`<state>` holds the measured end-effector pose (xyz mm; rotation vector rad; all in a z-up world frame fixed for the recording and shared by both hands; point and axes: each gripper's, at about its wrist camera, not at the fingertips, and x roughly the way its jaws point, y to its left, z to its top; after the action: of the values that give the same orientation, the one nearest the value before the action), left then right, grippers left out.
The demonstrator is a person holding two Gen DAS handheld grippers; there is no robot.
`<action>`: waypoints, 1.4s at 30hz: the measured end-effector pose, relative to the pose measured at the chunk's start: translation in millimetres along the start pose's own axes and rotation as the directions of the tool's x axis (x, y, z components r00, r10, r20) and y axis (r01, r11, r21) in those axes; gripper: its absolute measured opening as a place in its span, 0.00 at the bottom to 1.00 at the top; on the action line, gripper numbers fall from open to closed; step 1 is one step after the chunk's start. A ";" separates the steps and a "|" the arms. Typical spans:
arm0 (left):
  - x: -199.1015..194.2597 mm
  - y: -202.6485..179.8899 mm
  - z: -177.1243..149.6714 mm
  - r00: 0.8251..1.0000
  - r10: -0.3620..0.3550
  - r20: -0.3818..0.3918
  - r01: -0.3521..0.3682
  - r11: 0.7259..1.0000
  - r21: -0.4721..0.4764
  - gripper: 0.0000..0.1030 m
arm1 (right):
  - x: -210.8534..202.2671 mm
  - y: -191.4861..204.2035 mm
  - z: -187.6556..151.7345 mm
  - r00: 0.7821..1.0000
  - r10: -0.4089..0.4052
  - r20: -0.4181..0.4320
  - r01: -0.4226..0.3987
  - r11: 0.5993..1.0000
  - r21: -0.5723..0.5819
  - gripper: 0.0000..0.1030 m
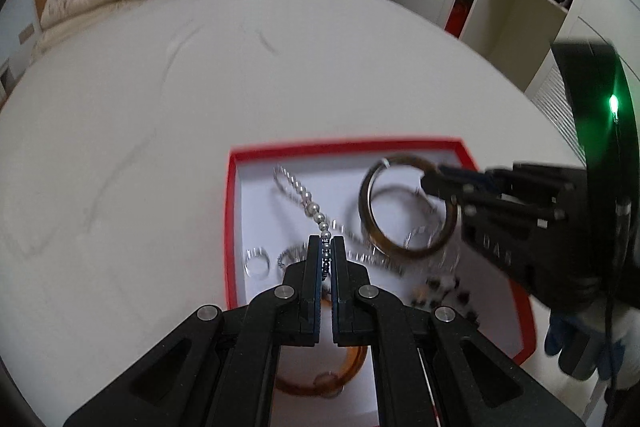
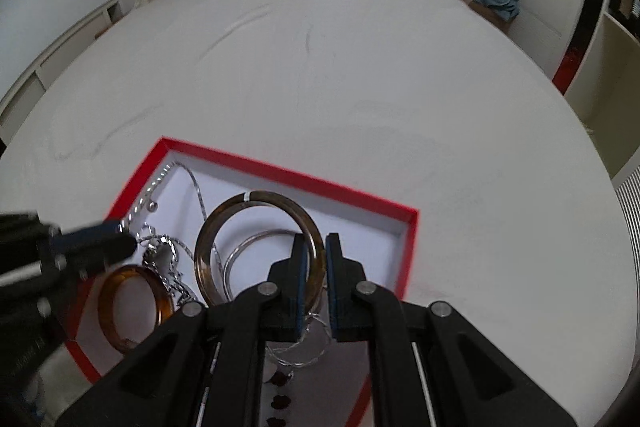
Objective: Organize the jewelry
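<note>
Left gripper (image 1: 327, 247) low in middle of left view, fingers clenched on silver bead chain (image 1: 304, 193); chain runs up and left over white floor of shallow red-edged box (image 1: 234, 163). Right gripper (image 2: 316, 259) low in middle of right view, fingers grasping dark brown ring bangle (image 2: 208, 239), held up tilted over box. Orange-brown bangle (image 2: 116, 323) lies in box, lower left of right view. Small clear ring (image 1: 256, 259) in box. Box sits on white bed (image 1: 160, 107).
</note>
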<state>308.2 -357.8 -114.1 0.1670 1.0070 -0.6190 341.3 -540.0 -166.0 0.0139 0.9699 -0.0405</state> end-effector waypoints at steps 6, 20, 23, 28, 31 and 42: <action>9.9 4.6 -12.8 0.999 0.018 -0.029 -0.018 1.000 -0.009 0.04 | 8.7 -0.4 -9.1 0.999 -0.008 -0.031 0.007 1.000 -0.007 0.08; 8.7 12.7 -17.0 0.999 0.033 -0.020 -0.034 0.998 -0.047 0.24 | -9.0 0.9 -23.6 0.999 -0.028 -0.026 0.029 0.999 0.018 0.31; -5.1 7.0 -17.9 1.000 0.031 0.000 -0.031 0.999 -0.042 0.30 | -29.6 4.9 -28.2 1.000 -0.026 0.004 0.026 0.999 0.036 0.32; -40.0 1.0 -22.5 0.998 0.036 0.044 -0.033 0.998 -0.051 0.43 | -71.7 19.2 -41.6 0.999 -0.022 0.042 0.020 0.998 0.056 0.33; -68.1 -3.1 -32.3 0.996 0.053 0.073 -0.049 0.997 -0.052 0.47 | -97.1 28.1 -50.0 0.997 -0.026 0.066 0.021 0.998 0.066 0.33; -174.4 18.1 -90.8 0.976 0.163 0.145 -0.151 0.984 -0.095 0.60 | -194.4 89.3 -87.1 0.987 -0.005 0.161 0.001 1.000 0.027 0.43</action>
<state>184.9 -234.9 -20.9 0.1227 0.8603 -0.4378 163.4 -442.6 -55.5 0.0340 0.8073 -0.0566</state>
